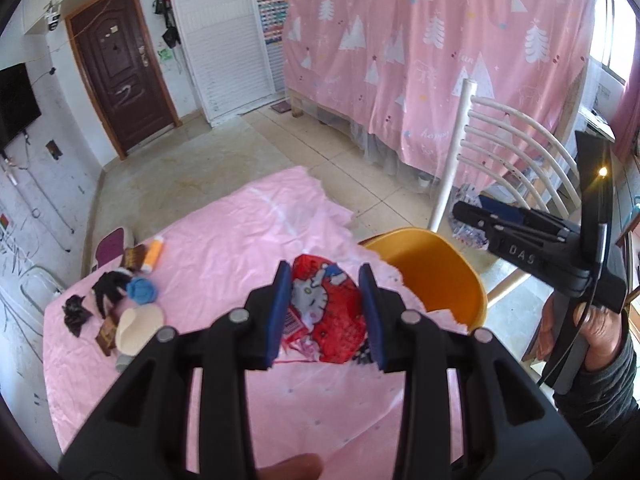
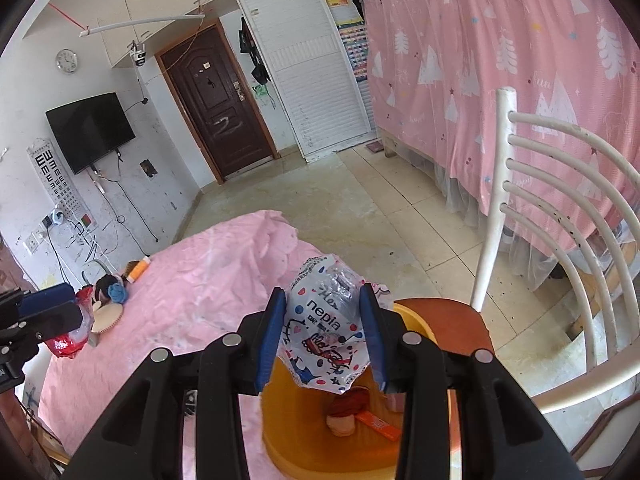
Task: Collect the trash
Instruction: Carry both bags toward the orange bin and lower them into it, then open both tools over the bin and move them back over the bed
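Observation:
My left gripper [image 1: 324, 271] is shut on a crumpled red cartoon-cat wrapper [image 1: 328, 312], held above the pink-covered table [image 1: 224, 240] near its right edge. My right gripper [image 2: 322, 293] is shut on a white dotted "nepia" plastic wrapper [image 2: 324, 332], held over the orange bin [image 2: 280, 432]. The bin [image 1: 440, 272] stands on a chair seat beside the table; red scraps and an orange strip [image 2: 378, 426] lie in it. In the left wrist view the right gripper [image 1: 460, 212] shows at the right; in the right wrist view the left gripper [image 2: 76, 308] shows at the left edge with the red wrapper [image 2: 66, 340].
At the table's far left lie black crumpled scraps [image 1: 104, 288], a blue ball [image 1: 142, 290], an orange tube [image 1: 154, 254], brown packets [image 1: 106, 334] and a beige round brush [image 1: 138, 330]. A white chair back [image 2: 560, 208] rises to the right, with a pink curtain [image 1: 440, 40] behind it.

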`<state>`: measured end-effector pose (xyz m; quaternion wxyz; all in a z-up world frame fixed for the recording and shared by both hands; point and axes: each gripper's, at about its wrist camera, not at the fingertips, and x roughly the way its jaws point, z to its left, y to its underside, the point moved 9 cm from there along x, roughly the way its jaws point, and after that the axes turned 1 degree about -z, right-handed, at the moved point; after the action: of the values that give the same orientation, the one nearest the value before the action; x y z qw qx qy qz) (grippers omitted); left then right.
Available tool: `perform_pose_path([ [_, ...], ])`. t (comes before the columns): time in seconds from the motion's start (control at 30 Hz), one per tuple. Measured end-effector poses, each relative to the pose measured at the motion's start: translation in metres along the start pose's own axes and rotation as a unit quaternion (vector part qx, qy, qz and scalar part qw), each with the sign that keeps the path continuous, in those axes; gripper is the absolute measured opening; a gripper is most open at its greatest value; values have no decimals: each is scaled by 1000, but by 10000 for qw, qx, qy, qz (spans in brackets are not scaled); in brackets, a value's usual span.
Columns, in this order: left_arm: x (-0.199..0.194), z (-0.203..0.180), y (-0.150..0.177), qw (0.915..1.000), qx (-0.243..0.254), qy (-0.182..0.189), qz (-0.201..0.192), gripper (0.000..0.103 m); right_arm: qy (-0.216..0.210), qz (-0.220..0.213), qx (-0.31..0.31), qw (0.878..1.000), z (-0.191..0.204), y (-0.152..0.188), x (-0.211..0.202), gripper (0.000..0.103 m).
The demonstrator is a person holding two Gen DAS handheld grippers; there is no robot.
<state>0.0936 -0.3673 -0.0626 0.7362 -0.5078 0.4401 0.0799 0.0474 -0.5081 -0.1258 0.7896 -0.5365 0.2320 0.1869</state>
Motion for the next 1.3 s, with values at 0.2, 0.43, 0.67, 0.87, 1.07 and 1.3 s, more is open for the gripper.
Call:
perform_pose_path([
  [0.2,15,-31,-16,9993,94,373,25,33,-46,131,177,9997,-20,13,8,27],
  [0.43,40,-63,-34,9975,169,690,62,33,-116,257,283,9992,-29,23,19,27],
  [0.67,69,-73,-48,9971,121,708,248,37,-173,360,368,9985,-33,28,26,27],
  [0.87,73,-72,-46,9969,92,735,267,57,-177,432,393,9981,-34,32,29,27],
  [1.07,63,-63,-46,9975,86,670,203,57,-154,498,318,9981,-26,32,32,30],
  [1.3,49,-50,-45,9975,-17,692,111,57,-42,489,212,9986,-15,28,30,38],
])
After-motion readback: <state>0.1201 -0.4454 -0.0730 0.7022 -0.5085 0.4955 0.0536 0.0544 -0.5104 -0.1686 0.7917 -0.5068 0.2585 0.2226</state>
